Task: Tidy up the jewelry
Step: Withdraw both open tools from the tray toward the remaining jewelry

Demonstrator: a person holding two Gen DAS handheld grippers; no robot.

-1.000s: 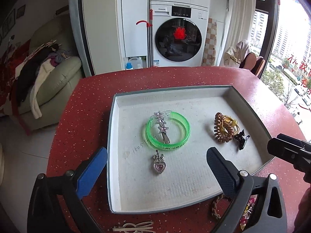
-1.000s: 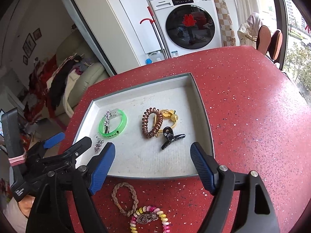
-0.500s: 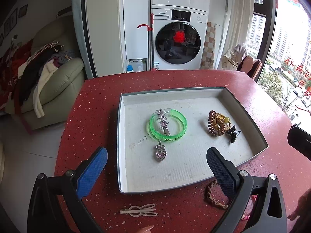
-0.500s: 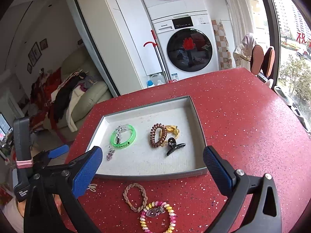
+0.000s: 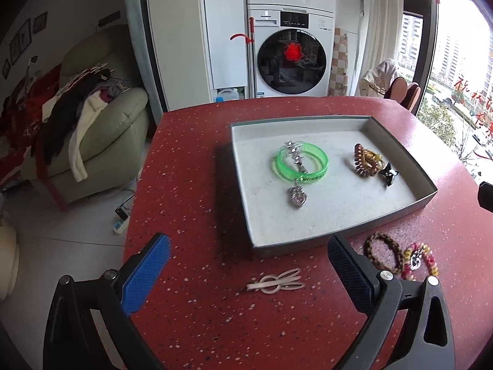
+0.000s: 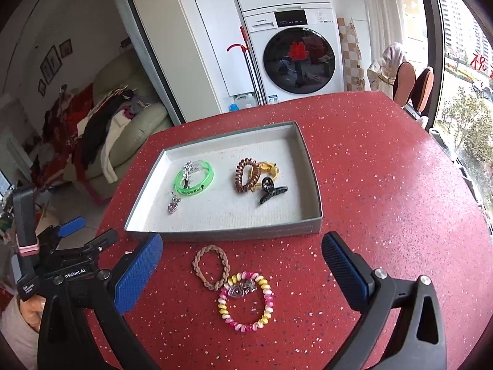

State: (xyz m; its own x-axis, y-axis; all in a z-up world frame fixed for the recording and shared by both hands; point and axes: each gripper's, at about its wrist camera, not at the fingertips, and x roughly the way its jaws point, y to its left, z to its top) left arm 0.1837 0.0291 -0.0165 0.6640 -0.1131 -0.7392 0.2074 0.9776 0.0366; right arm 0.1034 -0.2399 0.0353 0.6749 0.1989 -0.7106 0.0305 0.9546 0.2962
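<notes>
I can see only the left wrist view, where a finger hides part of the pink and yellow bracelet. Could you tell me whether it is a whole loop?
Observer: Yes. In the right wrist view the coil bracelet is a whole closed loop lying flat, outside the tray.
Operator: Thank you. Is the right hand-held gripper holding anything?
Observer: No. The right hand-held gripper has just been opening; its jaws stand wide with nothing gripped, and the braided band lies untouched below them.
</notes>
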